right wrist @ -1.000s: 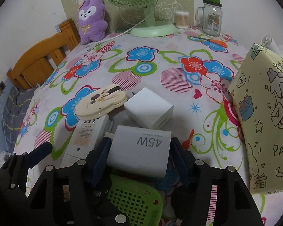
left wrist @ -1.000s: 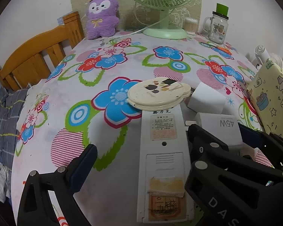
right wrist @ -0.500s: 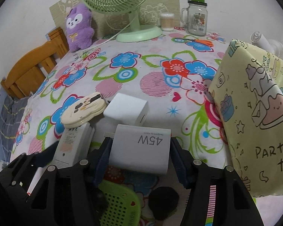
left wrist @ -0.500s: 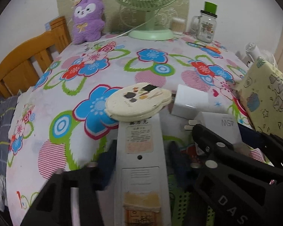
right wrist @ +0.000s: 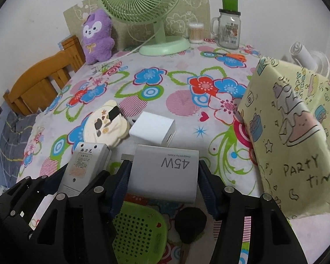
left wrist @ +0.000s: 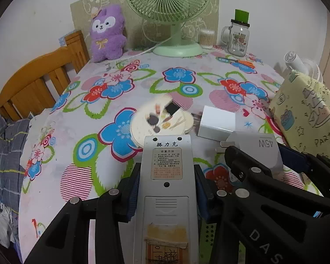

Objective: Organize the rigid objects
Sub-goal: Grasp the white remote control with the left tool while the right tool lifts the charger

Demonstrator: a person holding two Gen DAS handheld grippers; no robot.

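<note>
Left wrist view: left gripper [left wrist: 166, 189] clamps the remote [left wrist: 166, 182], back side up.
Right wrist view: right gripper [right wrist: 162, 180] clamps the 45W charger [right wrist: 164, 172] above the basket [right wrist: 138, 231].

A green fan [right wrist: 140, 6] stood at the table's [right wrist: 187, 101] far edge, with a purple plush [right wrist: 96, 36] to its left and a swab jar [right wrist: 195, 33] and a glass mug [right wrist: 228, 29] to its right. A yellow gift bag [right wrist: 294, 127] leaned along the right edge, and a wooden chair [right wrist: 41, 81] stood off the left edge.
</note>
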